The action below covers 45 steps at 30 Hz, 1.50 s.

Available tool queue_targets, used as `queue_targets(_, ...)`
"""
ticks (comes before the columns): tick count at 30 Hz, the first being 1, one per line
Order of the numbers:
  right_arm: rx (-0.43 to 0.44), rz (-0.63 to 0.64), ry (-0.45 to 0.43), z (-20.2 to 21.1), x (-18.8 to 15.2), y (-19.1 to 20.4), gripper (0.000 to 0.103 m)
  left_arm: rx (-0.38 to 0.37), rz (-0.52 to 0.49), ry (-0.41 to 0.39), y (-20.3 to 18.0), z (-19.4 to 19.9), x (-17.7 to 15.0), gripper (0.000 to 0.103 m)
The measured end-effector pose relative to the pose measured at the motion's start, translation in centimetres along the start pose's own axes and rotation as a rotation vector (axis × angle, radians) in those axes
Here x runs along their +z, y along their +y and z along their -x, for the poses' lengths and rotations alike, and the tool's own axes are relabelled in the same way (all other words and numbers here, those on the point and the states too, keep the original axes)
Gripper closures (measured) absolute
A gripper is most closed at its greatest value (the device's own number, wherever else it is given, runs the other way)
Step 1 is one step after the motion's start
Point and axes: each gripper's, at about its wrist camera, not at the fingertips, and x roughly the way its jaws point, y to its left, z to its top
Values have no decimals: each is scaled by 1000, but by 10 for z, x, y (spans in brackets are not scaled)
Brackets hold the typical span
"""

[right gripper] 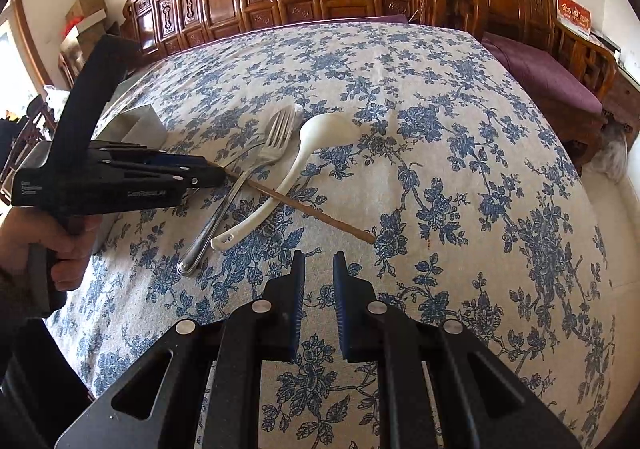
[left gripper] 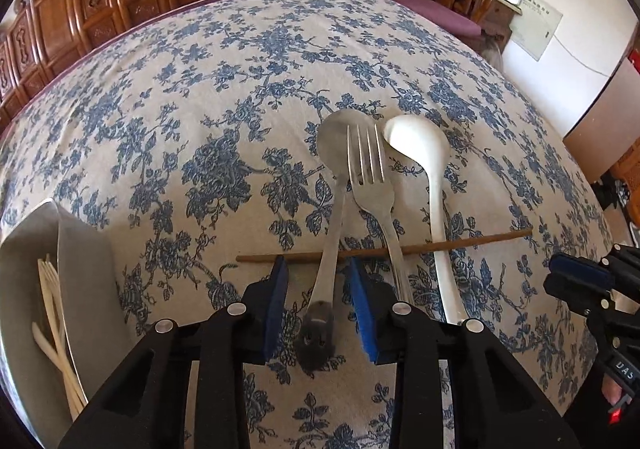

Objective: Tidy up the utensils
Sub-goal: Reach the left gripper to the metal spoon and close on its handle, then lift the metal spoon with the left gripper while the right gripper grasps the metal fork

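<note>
- The metal spoon is straddled at its handle by the left gripper; its jaws stand parted, and the pads are not seen pressing the handle.
- A fork and a white ladle lie just right of it, crossed by a brown chopstick.
- The right gripper is held over bare tablecloth, jaws narrowly apart, nothing between them.
- A metal tray with pale utensils sits left of the left gripper.
</note>
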Motion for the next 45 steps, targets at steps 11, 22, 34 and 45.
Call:
queue_targets(11,3,12,11,0,-1,3,87,52,-98,-71,-17,15,4,96)
queue_targets(22,22,9,-5,-3,11,23,87,44,-57,-230,-2,72,-4,103)
queue_targets(34,81,-1,1,-34,33,64,87,7,-23,-217,28,91,-8,103)
queue_targets(45,-22,8,71,-77,46,84,74,23,15,-202,47,90,-15,103)
